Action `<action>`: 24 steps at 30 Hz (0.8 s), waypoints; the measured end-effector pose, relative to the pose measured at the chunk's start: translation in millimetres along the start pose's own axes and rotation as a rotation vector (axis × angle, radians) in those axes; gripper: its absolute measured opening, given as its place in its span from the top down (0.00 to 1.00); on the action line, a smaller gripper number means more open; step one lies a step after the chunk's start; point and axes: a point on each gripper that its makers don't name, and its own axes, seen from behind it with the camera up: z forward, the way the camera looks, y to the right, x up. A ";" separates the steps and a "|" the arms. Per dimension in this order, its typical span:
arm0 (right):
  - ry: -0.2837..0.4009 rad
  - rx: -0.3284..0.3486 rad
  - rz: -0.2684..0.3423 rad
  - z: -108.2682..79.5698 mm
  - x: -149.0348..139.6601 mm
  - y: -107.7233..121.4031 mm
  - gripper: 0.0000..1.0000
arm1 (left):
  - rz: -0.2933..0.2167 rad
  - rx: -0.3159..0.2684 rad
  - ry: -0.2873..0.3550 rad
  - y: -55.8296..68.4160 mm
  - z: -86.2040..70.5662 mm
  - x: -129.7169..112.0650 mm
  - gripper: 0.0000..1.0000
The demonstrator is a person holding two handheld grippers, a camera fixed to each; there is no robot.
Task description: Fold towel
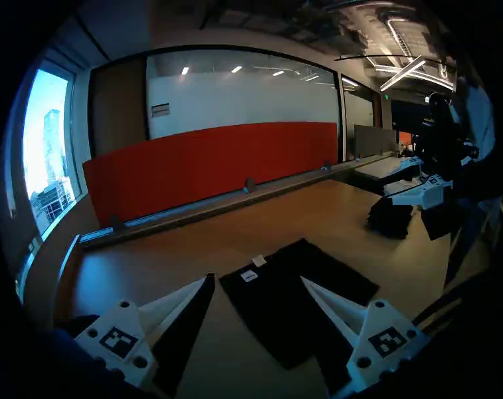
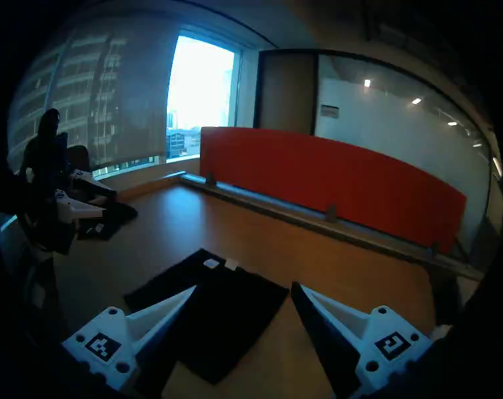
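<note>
A black towel (image 1: 298, 299) lies flat on the wooden table (image 1: 284, 213), two white tags at its far edge. My left gripper (image 1: 256, 280) hovers open just above its near part, with nothing between the white fingers. Far right, the right gripper (image 1: 427, 193) stands over a darker black cloth heap (image 1: 391, 218). In the right gripper view a black towel (image 2: 224, 312) lies folded in layers, with white tags at its far edge. My right gripper (image 2: 244, 286) is open above it and holds nothing. Far left, the left gripper (image 2: 78, 203) hangs over black cloth (image 2: 111, 218).
A red divider panel (image 1: 211, 163) on a metal rail runs along the table's far edge, also the red divider panel (image 2: 331, 173). A bright window (image 2: 198, 93) lies beyond the table's end. A person's dark figure (image 1: 470, 113) stands at the right edge. Bare wood (image 2: 317, 266) surrounds the towels.
</note>
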 end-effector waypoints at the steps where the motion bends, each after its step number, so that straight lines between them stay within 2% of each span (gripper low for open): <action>1: -0.006 0.002 0.002 1.3 -5.0 -0.9 0.00 | 0.000 -0.003 -0.007 1.9 1.5 -4.9 0.16; 12: -0.086 0.033 0.017 18.8 -65.8 -16.5 0.00 | -0.015 -0.036 -0.099 22.4 20.5 -65.7 0.16; 24: -0.197 0.064 0.015 33.0 -134.4 -31.0 0.00 | -0.019 -0.070 -0.222 36.2 33.3 -134.0 0.16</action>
